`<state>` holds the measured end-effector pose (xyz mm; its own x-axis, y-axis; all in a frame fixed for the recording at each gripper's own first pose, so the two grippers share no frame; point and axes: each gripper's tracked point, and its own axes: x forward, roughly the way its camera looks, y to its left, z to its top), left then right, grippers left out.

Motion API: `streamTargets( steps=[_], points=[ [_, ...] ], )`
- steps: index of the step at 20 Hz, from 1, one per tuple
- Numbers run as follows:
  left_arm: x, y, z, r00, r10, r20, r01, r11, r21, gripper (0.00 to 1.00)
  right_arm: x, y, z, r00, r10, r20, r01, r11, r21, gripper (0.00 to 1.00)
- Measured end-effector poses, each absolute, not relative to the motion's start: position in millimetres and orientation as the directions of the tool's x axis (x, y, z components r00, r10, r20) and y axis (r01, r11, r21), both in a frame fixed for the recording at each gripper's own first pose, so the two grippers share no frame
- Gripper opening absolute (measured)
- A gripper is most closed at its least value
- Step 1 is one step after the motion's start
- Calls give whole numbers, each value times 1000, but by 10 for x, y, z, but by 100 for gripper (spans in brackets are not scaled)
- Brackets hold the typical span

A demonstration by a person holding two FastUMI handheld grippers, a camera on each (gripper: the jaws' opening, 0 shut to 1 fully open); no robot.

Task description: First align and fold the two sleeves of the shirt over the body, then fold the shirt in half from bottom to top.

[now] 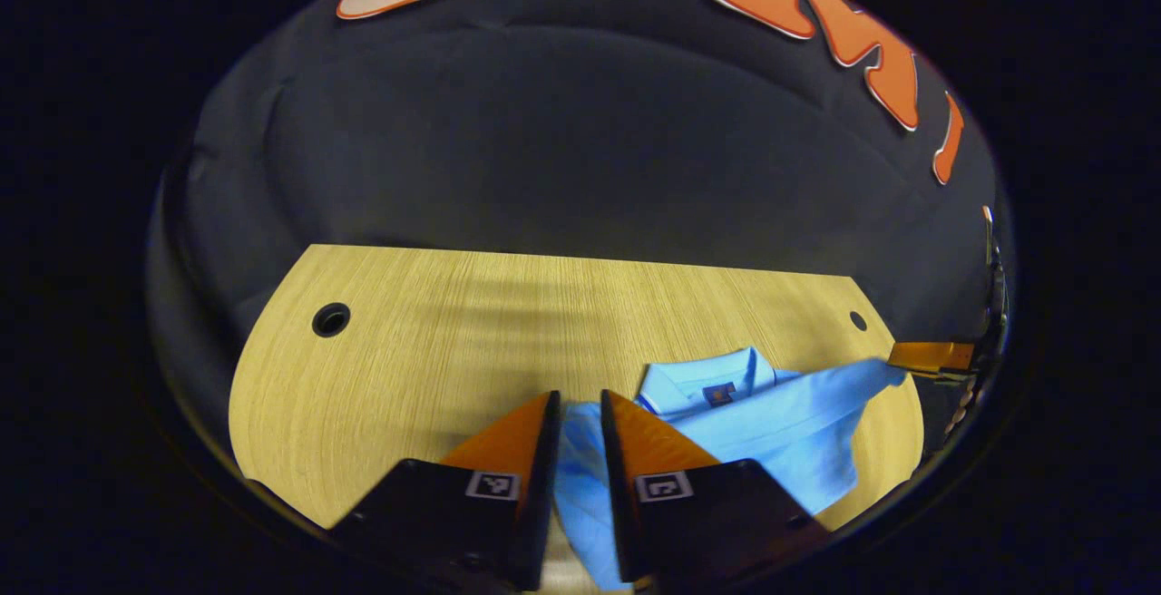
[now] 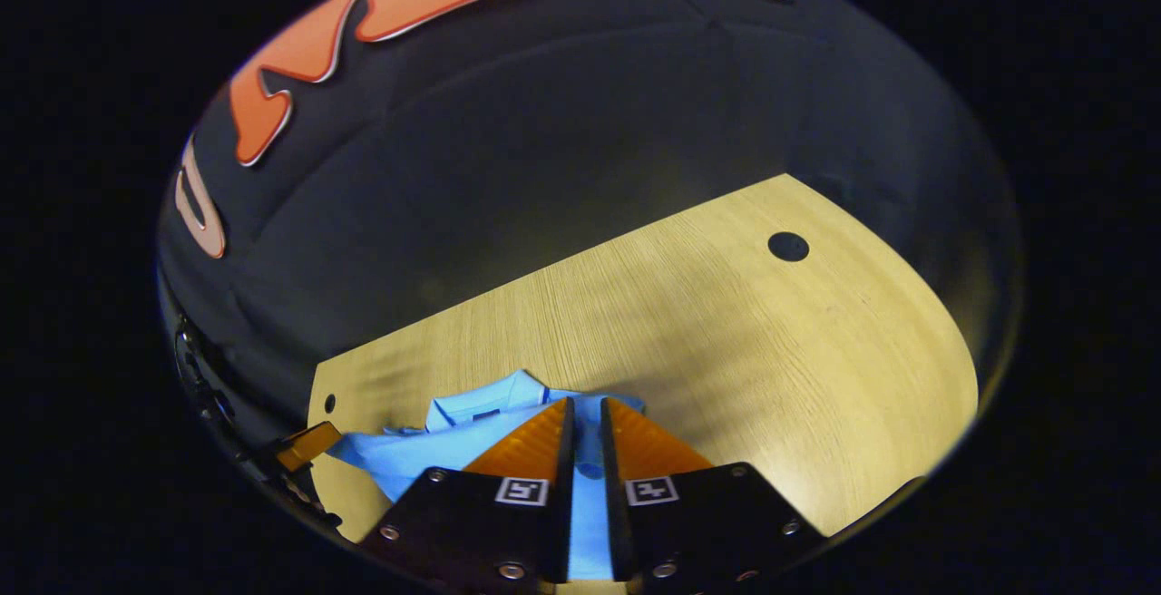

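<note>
A light blue polo shirt (image 1: 771, 423) lies on the wooden table (image 1: 435, 350), collar (image 1: 717, 375) towards the back wall. In the left gripper view my left gripper (image 1: 580, 400) is shut on a sleeve of the shirt, with blue cloth showing between its fingers. The other sleeve (image 1: 853, 382) stretches right, off the table, to the right gripper (image 1: 934, 356), which pinches its end. In the right gripper view my right gripper (image 2: 588, 404) is shut on blue sleeve cloth, with the shirt (image 2: 426, 450) and its collar (image 2: 481, 409) just behind. The left gripper (image 2: 308, 445) holds the far sleeve end there.
The table has a round cable hole near each back corner (image 1: 331, 319) (image 1: 858, 320) (image 2: 788, 246). Bare wood (image 2: 771, 377) spreads on either side of the shirt. Black cloth wall (image 1: 580, 141) rises directly behind the table's far edge.
</note>
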<state>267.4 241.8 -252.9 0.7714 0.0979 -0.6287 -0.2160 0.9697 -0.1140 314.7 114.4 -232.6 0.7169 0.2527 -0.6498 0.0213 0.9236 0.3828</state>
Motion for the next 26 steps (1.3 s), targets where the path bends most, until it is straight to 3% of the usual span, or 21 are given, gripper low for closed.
streamTargets(
  steps=[1,4,5,9,17,20,26],
  points=[
    [2708,2388,-2475,786,88,-612,-209,969,-129,48,3158,1112,-2326,727,241,-642,15,930,367,38],
    [2654,2339,-2310,802,85,-591,-192,974,-120,98,3044,999,-2192,753,206,-625,-4,951,310,71],
    [2621,2321,-2210,811,90,-578,-186,976,-109,99,2996,993,-2126,761,209,-614,-13,951,308,80],
    [2438,2293,-1797,842,148,-519,-197,979,-40,100,2667,924,-1850,797,204,-569,-47,959,278,90],
    [1672,1781,-1139,904,183,-386,-183,982,39,99,1926,625,-1231,875,195,-443,-106,970,218,95],
    [1344,1610,-808,936,219,-275,-213,976,51,99,1596,486,-980,904,198,-378,-130,972,197,95],
    [301,1181,-296,957,258,-133,-254,966,46,99,837,382,-765,925,236,-297,-190,966,175,95]
  ],
)
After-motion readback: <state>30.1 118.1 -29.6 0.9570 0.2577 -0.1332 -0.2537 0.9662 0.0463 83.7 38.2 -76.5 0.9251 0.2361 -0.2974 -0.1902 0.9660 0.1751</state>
